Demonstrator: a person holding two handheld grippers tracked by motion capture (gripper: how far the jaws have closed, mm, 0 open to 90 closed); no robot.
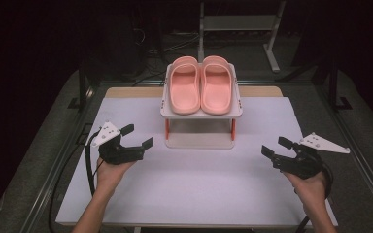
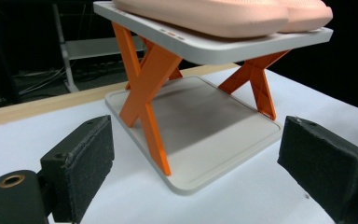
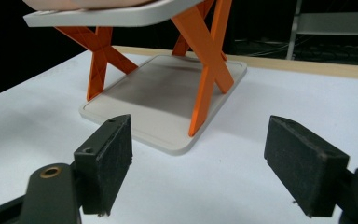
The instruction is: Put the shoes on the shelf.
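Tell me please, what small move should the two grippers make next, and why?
Probably both should rise and move forward toward the pink slippers on the rack's top shelf. The left gripper and right gripper are open, hold nothing, and sit low by the rack's empty lower shelf, well short of the slippers.

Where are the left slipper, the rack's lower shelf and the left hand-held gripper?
left slipper (image 1: 184, 87): high view, its footbed.
lower shelf (image 2: 205, 126): left gripper view, its bare middle.
left hand-held gripper (image 1: 137, 136): high view, midway between its fingertips.
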